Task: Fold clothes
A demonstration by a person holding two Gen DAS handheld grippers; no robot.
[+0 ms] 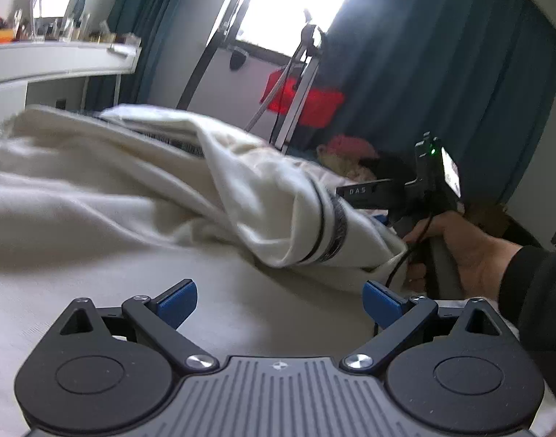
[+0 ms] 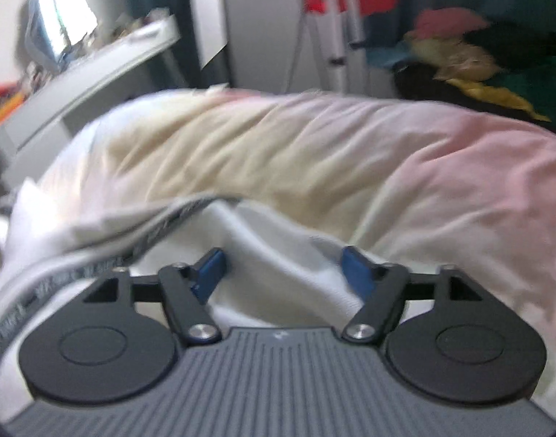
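A cream garment [image 1: 139,189] with a dark striped band [image 1: 332,229] lies bunched on the pale bed sheet [image 1: 223,291]. My left gripper [image 1: 280,304] is open just above the sheet, short of the garment, with nothing between its blue pads [image 1: 178,302]. To the right, a hand [image 1: 463,255] holds my right gripper's body [image 1: 423,189] against the garment's striped end. In the blurred right wrist view, my right gripper [image 2: 283,273] is open, with a fold of white fabric [image 2: 278,255] lying between its blue pads [image 2: 358,273]. The striped band [image 2: 96,255] runs past on the left.
A white desk [image 1: 59,62] with clutter stands at the far left beside dark teal curtains [image 1: 441,91]. A metal stand [image 1: 300,83] with a red item [image 1: 307,102] is behind the bed. A pile of colourful clothes [image 2: 478,58] lies at the far right.
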